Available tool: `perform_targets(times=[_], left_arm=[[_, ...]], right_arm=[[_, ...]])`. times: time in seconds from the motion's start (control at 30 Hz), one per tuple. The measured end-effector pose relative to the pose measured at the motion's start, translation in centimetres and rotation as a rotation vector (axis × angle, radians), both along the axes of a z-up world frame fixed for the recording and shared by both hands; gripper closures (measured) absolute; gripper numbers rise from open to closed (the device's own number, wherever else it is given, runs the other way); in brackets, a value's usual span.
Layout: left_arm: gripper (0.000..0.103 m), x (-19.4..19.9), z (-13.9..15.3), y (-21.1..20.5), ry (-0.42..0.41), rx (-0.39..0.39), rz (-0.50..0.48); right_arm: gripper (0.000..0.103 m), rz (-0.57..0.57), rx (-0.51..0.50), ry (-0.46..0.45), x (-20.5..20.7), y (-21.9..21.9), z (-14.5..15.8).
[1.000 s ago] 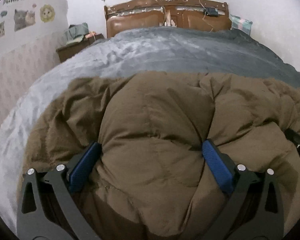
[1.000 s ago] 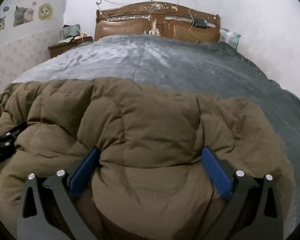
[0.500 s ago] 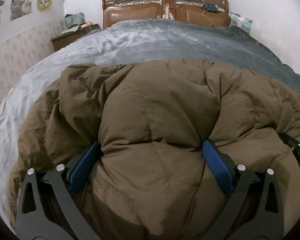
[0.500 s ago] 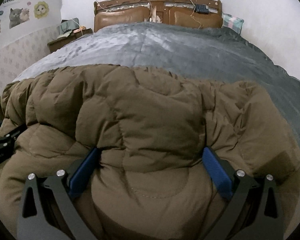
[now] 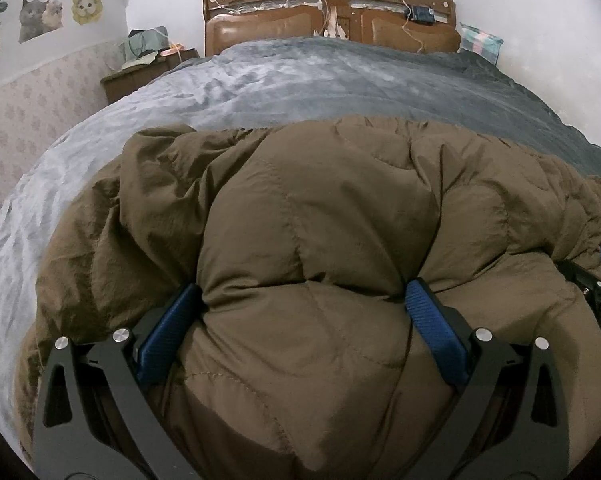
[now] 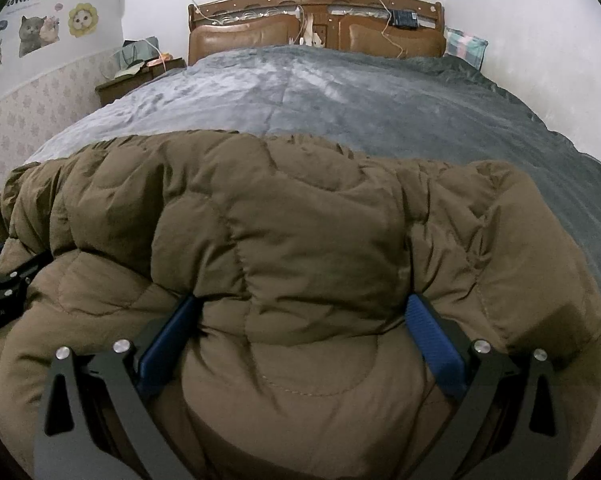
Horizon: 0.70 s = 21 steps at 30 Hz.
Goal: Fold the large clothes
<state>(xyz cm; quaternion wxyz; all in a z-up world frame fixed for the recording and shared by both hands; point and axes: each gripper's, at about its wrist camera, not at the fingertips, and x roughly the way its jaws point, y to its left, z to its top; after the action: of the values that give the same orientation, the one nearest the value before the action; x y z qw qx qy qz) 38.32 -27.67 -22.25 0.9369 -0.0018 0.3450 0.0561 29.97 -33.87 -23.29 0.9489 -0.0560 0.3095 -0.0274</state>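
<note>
A: Nearest first: the left tongs (image 5: 304, 312) are clamped on a thick roll of the brown quilted puffer coat (image 5: 320, 208), blue pads (image 5: 432, 328) sunk into the padding. The right tongs (image 6: 300, 320) are clamped on the same coat (image 6: 292, 224) further along.

B: What changed over the last second?

A: The coat's far edge sits lower and closer to both cameras, so more of the grey plush bed cover (image 5: 340, 84) shows beyond it. I'd judge the held edge is being drawn back over the body, so the fold is under way.

B: Anything hidden?

A: The coat lies on the near end of the bed; its sleeves, collar and underside are out of sight. The carved wooden headboard (image 6: 316, 24) is far behind.
</note>
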Motion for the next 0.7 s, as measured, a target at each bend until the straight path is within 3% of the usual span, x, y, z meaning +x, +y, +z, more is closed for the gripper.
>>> perform_targets(times=[0.2,0.4,0.53,0.7], left_arm=[[0.003,-1.5,0.4,0.0,0.019,0.003,-0.016],[0.003,-7.6,6.9,2.5,-0.068,0.014,-0.006],[0.003,-11.7,10.7,6.5,-0.075,0.043,0.060],[0.003,-14.5,11.0,11.1,-0.007,-0.049,0.098]], right_arm=[[0.002,0.010,-0.008,0.024,-1.5,-0.3,1.0],[0.002,0.073,-0.056,0.013,-6.9,-0.5,7.0],[0.002,0.026,-0.112,0.017,-10.5,-2.9,10.9],[0.002,-0.031,-0.093,0.062,-14.0,-7.7,11.2]])
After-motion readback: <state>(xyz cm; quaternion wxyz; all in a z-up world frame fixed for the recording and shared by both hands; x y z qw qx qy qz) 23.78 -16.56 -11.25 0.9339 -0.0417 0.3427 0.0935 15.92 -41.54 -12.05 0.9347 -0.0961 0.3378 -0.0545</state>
